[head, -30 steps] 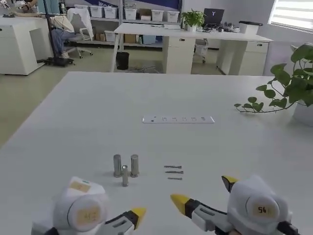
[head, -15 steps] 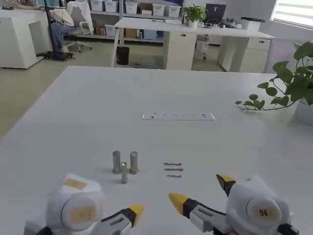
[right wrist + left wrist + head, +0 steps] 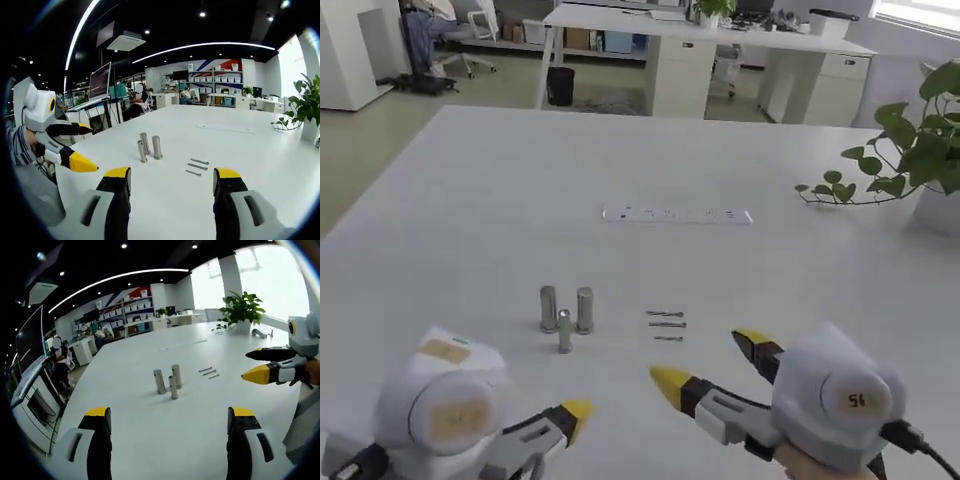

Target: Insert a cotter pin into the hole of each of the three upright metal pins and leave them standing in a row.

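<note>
Three upright metal pins (image 3: 565, 312) stand in a tight cluster on the white table (image 3: 470, 200); they also appear in the left gripper view (image 3: 169, 382) and the right gripper view (image 3: 147, 146). Three thin cotter pins (image 3: 667, 325) lie flat in a short stack just right of them (image 3: 209, 372) (image 3: 195, 167). My left gripper (image 3: 170, 414) is open and holds nothing, short of the metal pins at the near left. My right gripper (image 3: 711, 360) is also open and bare, hovering near the table's front just below the cotter pins.
A white power strip (image 3: 677, 215) lies farther back on the table. A potted plant (image 3: 910, 150) stands at the right edge. Desks, shelves and a seated person (image 3: 425, 30) are beyond the table.
The head camera has tipped down, so the whole scene sits higher in the picture. Both grippers stay open at the near edge; pins and cotter pins have not moved.
</note>
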Motion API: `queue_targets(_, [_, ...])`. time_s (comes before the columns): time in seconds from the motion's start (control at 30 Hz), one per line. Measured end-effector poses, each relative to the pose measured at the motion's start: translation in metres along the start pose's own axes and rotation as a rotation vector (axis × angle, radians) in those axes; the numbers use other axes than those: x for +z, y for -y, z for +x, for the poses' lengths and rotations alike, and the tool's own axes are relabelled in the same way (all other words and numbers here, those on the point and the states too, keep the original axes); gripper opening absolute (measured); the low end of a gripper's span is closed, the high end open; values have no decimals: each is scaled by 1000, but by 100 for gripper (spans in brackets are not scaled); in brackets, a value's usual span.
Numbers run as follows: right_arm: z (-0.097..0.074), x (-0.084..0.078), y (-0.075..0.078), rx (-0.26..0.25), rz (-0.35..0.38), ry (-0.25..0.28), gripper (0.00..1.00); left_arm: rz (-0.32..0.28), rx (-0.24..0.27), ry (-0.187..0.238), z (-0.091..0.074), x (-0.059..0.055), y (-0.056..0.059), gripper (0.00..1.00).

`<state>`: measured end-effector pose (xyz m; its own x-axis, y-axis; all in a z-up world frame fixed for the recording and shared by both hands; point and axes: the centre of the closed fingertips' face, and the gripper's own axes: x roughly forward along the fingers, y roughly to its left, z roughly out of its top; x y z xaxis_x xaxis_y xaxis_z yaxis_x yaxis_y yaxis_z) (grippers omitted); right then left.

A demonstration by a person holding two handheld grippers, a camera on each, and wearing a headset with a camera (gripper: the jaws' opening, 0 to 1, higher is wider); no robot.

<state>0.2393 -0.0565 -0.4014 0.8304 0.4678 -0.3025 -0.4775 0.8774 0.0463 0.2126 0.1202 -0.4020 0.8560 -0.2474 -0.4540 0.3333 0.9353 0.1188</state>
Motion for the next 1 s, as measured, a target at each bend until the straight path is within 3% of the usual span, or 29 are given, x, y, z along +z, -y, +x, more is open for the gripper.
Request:
queue_targets(0.27, [23,1,-12,63,-15,-17,60,-10,-32,-11,-1,-4,-1,96])
queue_targets(0.57, [61,6,-28,163,-36,-40,45,0,-68,11,2,1,0,95])
queue_targets(0.77, [86,9,-43,238,-36,-36,37,14,-74,22,3,2,-3,95])
queue_targets(1.0, [111,3,-63,316,-40,-68,31,21,-82,23,4,1,-4,95])
